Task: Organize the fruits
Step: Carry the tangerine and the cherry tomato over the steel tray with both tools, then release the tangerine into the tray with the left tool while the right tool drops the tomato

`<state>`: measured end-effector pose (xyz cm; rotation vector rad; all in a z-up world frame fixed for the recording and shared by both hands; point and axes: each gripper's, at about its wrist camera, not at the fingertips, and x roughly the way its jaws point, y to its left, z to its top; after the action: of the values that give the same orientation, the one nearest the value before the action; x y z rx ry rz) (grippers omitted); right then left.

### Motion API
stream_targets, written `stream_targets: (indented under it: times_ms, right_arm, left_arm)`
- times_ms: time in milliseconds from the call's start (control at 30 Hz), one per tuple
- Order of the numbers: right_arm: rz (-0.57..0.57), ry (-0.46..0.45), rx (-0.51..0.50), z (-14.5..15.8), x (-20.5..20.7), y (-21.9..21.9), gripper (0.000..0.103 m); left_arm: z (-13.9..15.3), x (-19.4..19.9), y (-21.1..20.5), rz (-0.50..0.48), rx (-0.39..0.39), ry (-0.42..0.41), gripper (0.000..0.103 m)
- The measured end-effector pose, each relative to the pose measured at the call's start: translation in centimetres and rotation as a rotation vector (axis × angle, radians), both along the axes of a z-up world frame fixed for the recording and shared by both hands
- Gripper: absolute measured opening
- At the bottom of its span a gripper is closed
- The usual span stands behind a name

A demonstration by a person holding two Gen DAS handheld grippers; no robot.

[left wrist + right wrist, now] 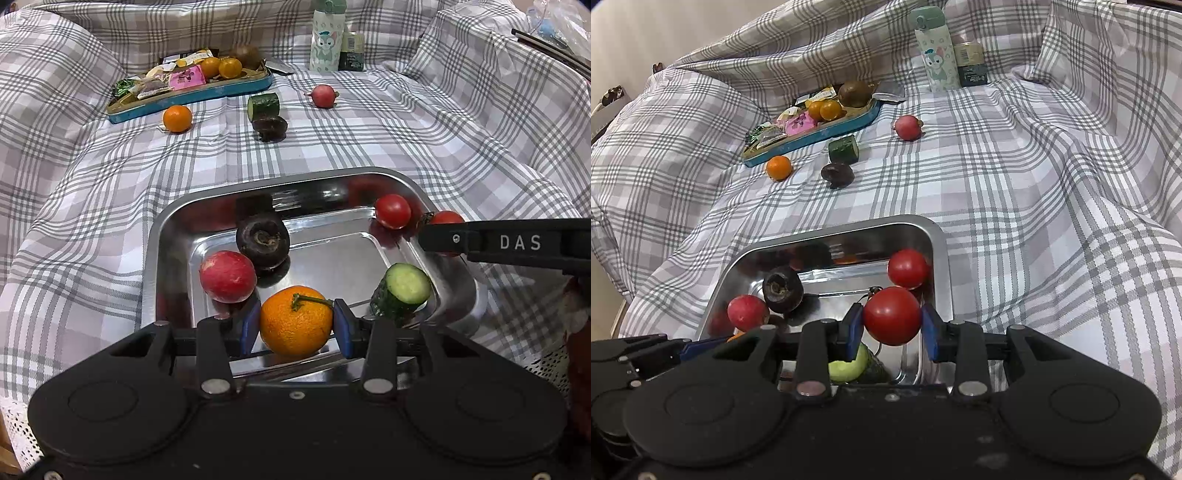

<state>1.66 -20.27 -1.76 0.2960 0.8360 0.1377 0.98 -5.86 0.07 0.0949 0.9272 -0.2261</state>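
A steel tray (173, 229) (938, 236) lies on the plaid cloth. My left gripper (297, 326) is shut on an orange (295, 321) over the tray's near side. My right gripper (892, 326) is shut on a red tomato (892, 315) over the tray's right side; it shows from the side in the left wrist view (443, 240). In the tray lie a second tomato (392, 211) (908, 268), a red radish (228, 271) (748, 312), a dark round fruit (263, 238) (782, 289) and a cucumber piece (402, 290) (849, 363).
Farther off on the cloth lie an orange (177, 118) (779, 167), a cucumber piece (263, 105) (844, 149), a dark fruit (269, 127) (837, 174) and a radish (323, 96) (908, 127). A blue tray (192, 96) (812, 140) holds snacks and fruit. A bottle (327, 37) (936, 51) and a jar (351, 51) (971, 64) stand behind.
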Motion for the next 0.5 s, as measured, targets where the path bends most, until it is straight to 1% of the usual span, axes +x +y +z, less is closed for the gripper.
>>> stream_targets:
  times_ms: [133, 300, 500]
  right_arm:
    - [-0.001, 0.006, 0.002, 0.01, 0.24, -0.07, 0.036]
    - [-0.003, 0.014, 0.005, -0.23, 0.38, 0.04, 0.037]
    - [0.007, -0.016, -0.002, 0.12, 0.00, 0.25, 0.037]
  left_arm:
    - [0.22, -0.06, 0.17, 0.005, -0.017, -0.012, 0.050]
    - [0.41, 0.04, -0.07, 0.005, 0.001, -0.028, 0.050]
    - [0.50, -0.02, -0.01, 0.011, -0.007, -0.032, 0.050]
